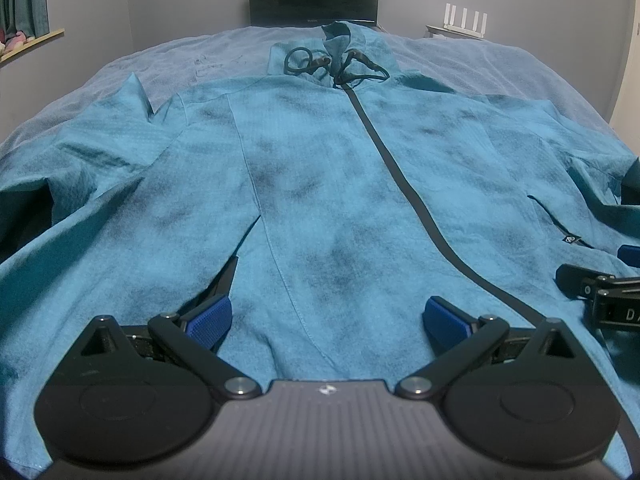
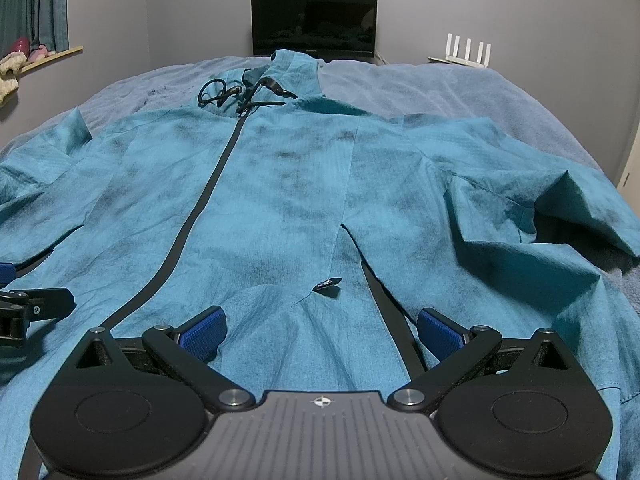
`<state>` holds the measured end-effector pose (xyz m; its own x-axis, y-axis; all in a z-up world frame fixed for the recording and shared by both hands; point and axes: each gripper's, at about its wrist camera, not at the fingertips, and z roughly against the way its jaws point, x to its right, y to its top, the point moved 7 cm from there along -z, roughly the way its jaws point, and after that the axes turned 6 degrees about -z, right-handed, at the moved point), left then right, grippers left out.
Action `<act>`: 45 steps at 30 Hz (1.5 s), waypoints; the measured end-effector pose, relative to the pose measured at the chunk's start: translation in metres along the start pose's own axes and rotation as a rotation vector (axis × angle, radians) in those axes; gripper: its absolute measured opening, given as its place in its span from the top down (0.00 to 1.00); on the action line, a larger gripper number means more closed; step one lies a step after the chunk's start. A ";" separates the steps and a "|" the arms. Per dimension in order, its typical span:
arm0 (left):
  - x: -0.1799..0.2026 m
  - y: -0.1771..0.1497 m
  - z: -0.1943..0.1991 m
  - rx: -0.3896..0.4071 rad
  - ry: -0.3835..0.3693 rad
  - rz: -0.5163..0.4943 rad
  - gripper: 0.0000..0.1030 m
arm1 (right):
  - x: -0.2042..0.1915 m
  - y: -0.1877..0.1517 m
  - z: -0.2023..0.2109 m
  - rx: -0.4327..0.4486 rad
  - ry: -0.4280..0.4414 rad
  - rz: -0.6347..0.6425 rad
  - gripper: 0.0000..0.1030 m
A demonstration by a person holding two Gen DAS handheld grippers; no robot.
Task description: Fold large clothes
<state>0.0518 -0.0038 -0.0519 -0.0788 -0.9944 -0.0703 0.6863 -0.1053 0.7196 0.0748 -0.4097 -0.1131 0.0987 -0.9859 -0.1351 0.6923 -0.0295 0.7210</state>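
A large teal zip-up jacket (image 1: 320, 168) lies front up on the bed, hood and black drawcords (image 1: 336, 66) at the far end, and a dark zipper (image 1: 404, 184) running down its middle. My left gripper (image 1: 328, 320) stands open over the near hem, left of the zipper, its blue pads (image 1: 210, 318) spread wide with loose cloth between them. The same jacket (image 2: 288, 200) fills the right wrist view, where my right gripper (image 2: 320, 330) is open over the hem right of the zipper (image 2: 200, 208). Both sleeves spread out to the sides, the right one (image 2: 540, 220) rumpled.
The jacket rests on a lavender-blue bedspread (image 1: 500, 68). Beyond the bed stand a dark monitor (image 2: 314, 22) and a white router (image 2: 468, 52) against a grey wall. A curtain and a shelf (image 2: 44, 56) are at far left. The other gripper's tip (image 1: 592, 284) shows at the right edge.
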 end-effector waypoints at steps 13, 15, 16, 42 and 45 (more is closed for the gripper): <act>-0.001 0.000 0.000 -0.001 -0.001 0.000 0.00 | 0.000 -0.001 -0.001 -0.002 0.000 0.000 0.00; 0.000 0.000 0.000 -0.001 -0.001 0.001 0.00 | 0.001 0.002 0.001 -0.003 0.000 0.000 0.00; -0.001 0.001 0.000 -0.001 -0.001 0.001 0.00 | 0.001 -0.003 0.000 -0.003 0.000 0.000 0.00; -0.018 0.071 0.006 0.223 0.000 -0.031 0.00 | 0.098 0.110 0.092 0.466 -0.106 -0.198 0.00; -0.023 0.072 -0.006 0.276 0.048 -0.069 0.00 | 0.124 0.117 0.083 0.423 -0.157 -0.152 0.00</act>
<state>0.1074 0.0117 -0.0032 -0.0797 -0.9849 -0.1535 0.4573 -0.1729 0.8723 0.1084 -0.5489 0.0111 -0.1127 -0.9772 -0.1799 0.3352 -0.2078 0.9189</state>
